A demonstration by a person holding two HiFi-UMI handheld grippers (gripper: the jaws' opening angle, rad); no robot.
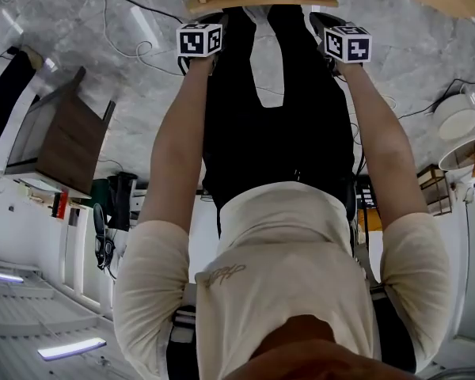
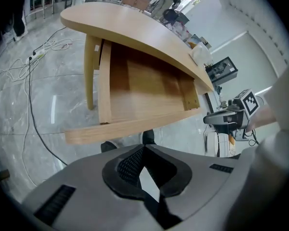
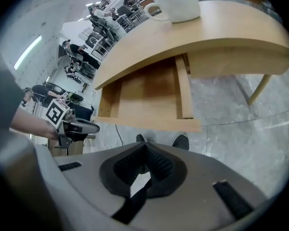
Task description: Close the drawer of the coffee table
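Cables (image 2: 26, 66) are seen strewn over the grey marble floor (image 2: 62, 114) at the far left of the left gripper view. Next to them, the left tool (image 2: 144, 148) is held low in front of the table (image 2: 135, 28), its jaws pressed together at the tips with nothing pinched between them. Ahead of it, the drawer (image 2: 144, 88) is pulled well out from under the curved wooden top. Its front board lies just beyond the jaw tips, apart from them, and two dark shoes (image 2: 148, 137) are glimpsed in the gap below. Further right, the right tool (image 3: 143, 147) is likewise closed on nothing and is pointed at the same front board from near its other end, not touching it. In the head view both tools are stretched forward side by side on bare forearms (image 1: 178, 133) toward the drawer. A white mug (image 3: 176, 3) is set on the table top at the right.
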